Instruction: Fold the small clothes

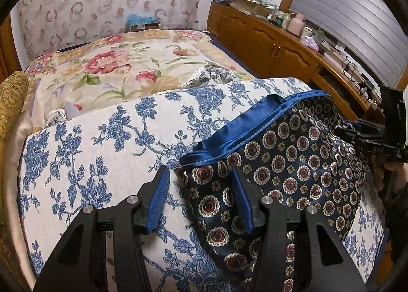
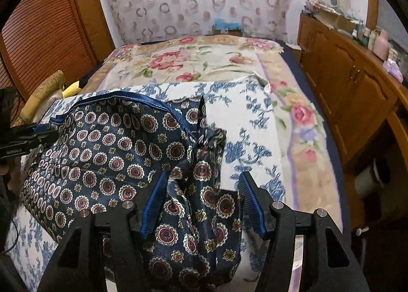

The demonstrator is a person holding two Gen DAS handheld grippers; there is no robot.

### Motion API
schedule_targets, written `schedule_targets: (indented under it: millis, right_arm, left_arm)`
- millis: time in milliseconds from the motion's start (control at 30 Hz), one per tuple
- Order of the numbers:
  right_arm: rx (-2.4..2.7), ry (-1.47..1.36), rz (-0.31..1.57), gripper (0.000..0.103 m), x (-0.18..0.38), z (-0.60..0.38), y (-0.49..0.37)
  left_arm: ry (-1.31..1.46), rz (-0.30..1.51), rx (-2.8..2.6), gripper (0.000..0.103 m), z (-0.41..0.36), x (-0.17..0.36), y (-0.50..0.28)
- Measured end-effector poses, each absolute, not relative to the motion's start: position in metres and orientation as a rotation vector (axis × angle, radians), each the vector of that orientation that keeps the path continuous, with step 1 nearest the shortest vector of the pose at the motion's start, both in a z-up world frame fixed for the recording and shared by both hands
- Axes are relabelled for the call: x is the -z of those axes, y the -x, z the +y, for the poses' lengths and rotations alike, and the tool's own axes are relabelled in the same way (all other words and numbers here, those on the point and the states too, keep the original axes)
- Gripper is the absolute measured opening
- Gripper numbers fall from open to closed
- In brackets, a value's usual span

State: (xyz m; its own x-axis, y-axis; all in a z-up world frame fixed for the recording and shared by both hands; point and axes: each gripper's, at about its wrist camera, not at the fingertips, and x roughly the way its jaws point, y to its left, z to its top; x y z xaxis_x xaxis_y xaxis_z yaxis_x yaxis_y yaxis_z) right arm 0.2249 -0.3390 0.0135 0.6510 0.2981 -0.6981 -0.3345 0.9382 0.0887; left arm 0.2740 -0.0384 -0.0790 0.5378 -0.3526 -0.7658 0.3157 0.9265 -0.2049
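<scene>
Navy satin printed with red and cream medallions makes up the small garment (image 1: 293, 164), which lies on a white cushion with blue flowers (image 1: 107, 144) at the near end of the bed (image 1: 114, 67). A bright blue band (image 1: 255, 123) runs along its far edge, raised in a loose arch. In the right wrist view the same garment (image 2: 114, 144) spreads to the left, and its right-hand part is bunched into folds that fall toward the camera.

The left gripper (image 1: 201, 197) points down at the garment's left edge. Its fingers (image 1: 158, 200) stand apart: the left one rests over the bare cushion just beside the cloth, the right one over the printed satin, and the cloth edge lies between them without being pinched.

The right gripper (image 2: 201, 202) has its fingers (image 2: 251, 202) wide apart. The crumpled corner of the garment sits between them, lying against the left finger, while the right finger stands clear of it over the cushion. Nothing is clamped.

Each gripper shows at the edge of the other's view, with part of a hand (image 1: 392, 172) behind it. A wooden counter (image 1: 280, 44) crowded with bottles and boxes runs along the right of the bed, and a floral blanket covers the mattress beyond the cushion.
</scene>
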Motion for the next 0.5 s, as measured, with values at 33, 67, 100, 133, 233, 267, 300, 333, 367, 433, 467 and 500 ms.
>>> schedule_targets:
  millis: [33,67,100,133,233,267,300,333,367,433,467,500]
  right_arm:
    - [-0.369,0.039,0.793,0.061,-0.013,-0.340,-0.226]
    - [-0.371,0.034,0.791,0.061,-0.013,-0.341,-0.229]
    - [-0.376,0.033,0.791,0.061,-0.013,-0.341,-0.229]
    - [-0.383,0.032,0.793,0.061,-0.014,-0.341,-0.230]
    - [-0.420,0.034,0.795,0.061,-0.014,-0.339,-0.231]
    - [-0.439,0.041,0.797,0.061,-0.014,-0.337,-0.231]
    - [-0.449,0.050,0.797,0.057,-0.014,-0.335,-0.230]
    - [-0.457,0.065,0.796,0.053,-0.014,-0.333,-0.230]
    - [-0.462,0.076,0.797,0.050,-0.014,-0.332,-0.230]
    - [-0.487,0.076,0.803,0.032,-0.015,-0.332,-0.230]
    - [-0.506,0.071,0.808,0.028,-0.015,-0.332,-0.230]
    - [-0.519,0.066,0.811,0.023,-0.015,-0.331,-0.229]
  left_arm:
    - [0.047,0.920,0.402,0.051,-0.039,0.079,-0.275]
    - [0.049,0.922,0.406,0.051,-0.039,0.079,-0.276]
    - [0.051,0.924,0.413,0.051,-0.040,0.078,-0.278]
    - [0.051,0.925,0.418,0.051,-0.040,0.078,-0.278]
    - [0.048,0.925,0.428,0.045,-0.041,0.078,-0.279]
    - [0.048,0.926,0.434,0.043,-0.042,0.078,-0.280]
    - [0.049,0.927,0.440,0.041,-0.042,0.078,-0.280]
    - [0.054,0.927,0.444,0.039,-0.042,0.078,-0.280]
    - [0.058,0.928,0.446,0.034,-0.041,0.078,-0.280]
    - [0.066,0.936,0.457,0.025,-0.041,0.078,-0.280]
    - [0.070,0.937,0.454,0.016,-0.041,0.078,-0.279]
    - [0.068,0.937,0.457,0.010,-0.042,0.077,-0.277]
